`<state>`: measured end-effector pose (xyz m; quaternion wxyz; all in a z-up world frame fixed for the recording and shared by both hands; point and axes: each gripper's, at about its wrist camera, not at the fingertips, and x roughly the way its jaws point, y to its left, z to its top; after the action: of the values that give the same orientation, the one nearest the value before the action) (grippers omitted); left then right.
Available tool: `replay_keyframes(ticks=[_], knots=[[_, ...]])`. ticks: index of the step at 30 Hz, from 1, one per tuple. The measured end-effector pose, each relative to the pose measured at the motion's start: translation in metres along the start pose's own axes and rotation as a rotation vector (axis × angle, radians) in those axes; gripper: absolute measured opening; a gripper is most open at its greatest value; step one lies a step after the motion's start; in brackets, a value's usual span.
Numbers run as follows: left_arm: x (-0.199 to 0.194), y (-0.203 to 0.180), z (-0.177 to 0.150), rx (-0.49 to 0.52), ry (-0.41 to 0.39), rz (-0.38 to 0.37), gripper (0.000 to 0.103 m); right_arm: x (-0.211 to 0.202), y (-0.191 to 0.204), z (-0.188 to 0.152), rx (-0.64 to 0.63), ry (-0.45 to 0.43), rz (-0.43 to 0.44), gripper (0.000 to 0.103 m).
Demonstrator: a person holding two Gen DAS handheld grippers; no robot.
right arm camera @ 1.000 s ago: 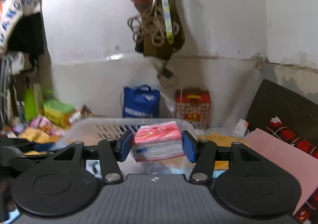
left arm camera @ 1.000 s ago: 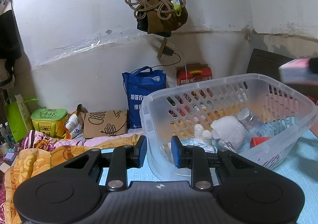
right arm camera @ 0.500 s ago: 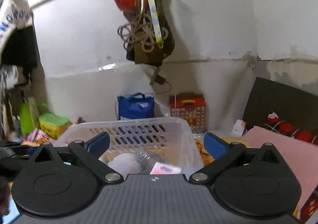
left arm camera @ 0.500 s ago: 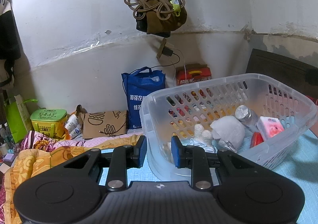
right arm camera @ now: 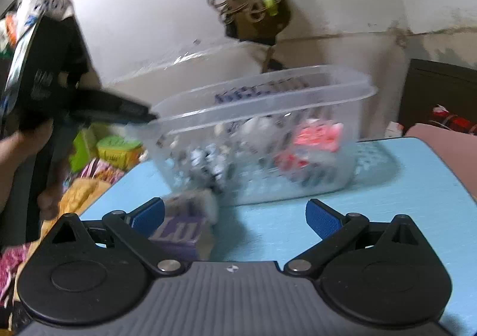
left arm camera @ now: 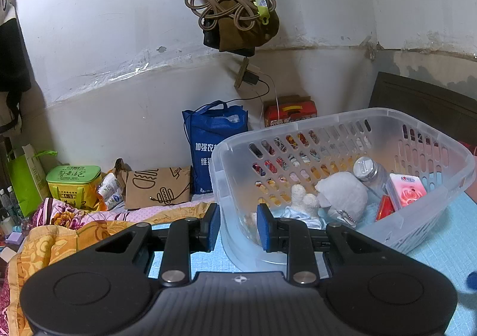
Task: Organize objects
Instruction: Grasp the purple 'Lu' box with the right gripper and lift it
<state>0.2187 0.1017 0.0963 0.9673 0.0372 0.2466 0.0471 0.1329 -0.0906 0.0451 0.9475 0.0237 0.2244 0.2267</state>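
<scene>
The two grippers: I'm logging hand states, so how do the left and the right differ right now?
The left gripper has its jaws close together, clamped on the corner of the basket; the right gripper has its jaws spread wide and holds nothing. The left sits at the basket's rim; the right is low over the blue table, short of the basket. Both have blue pads on black fingers.

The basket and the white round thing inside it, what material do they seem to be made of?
The basket looks like translucent, slightly frosted plastic: things behind show through its slotted walls, and the rim is smooth and moulded. The white round thing looks like soft plush fabric, matte and fuzzy with no shine; its filling cannot be seen.
</scene>
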Motion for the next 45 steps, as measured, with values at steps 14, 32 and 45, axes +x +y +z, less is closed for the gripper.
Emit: replay_keyframes(ticks=[14, 32, 45], knots=[[0.0, 0.002, 0.0, 0.01, -0.005, -0.004, 0.03, 0.021, 0.022, -0.015, 0.008, 0.096, 0.054, 0.103], [0.001, 0.001, 0.002, 0.008, -0.003, -0.006, 0.03, 0.034, 0.041, -0.022, -0.065, 0.118, -0.005, 0.058], [0.001, 0.0, 0.002, 0.009, -0.006, -0.005, 0.031, 0.007, 0.006, -0.018, -0.036, 0.012, -0.048, 0.058]])
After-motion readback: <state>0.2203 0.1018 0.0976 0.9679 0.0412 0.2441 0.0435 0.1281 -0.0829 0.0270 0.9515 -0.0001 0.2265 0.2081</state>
